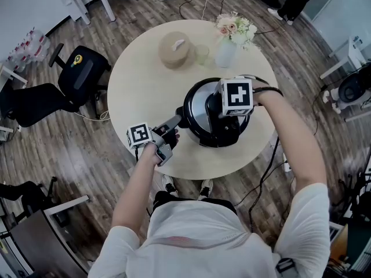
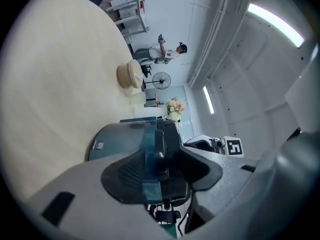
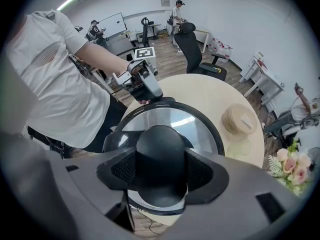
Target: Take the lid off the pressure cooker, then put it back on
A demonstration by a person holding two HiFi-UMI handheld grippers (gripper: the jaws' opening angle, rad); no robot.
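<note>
A black pressure cooker stands on the round table, nearer its front right. Its shiny lid sits on the pot. From above, my right gripper points straight down onto the lid. In the right gripper view both pads are shut on the black lid knob. My left gripper lies level at the pot's left side. In the left gripper view its pads press on the cooker's black side handle, with the pot's wall beyond.
A round wooden box, a glass cup and a vase of flowers stand at the table's far side. A black office chair is to the left. Cables lie on the floor by the table.
</note>
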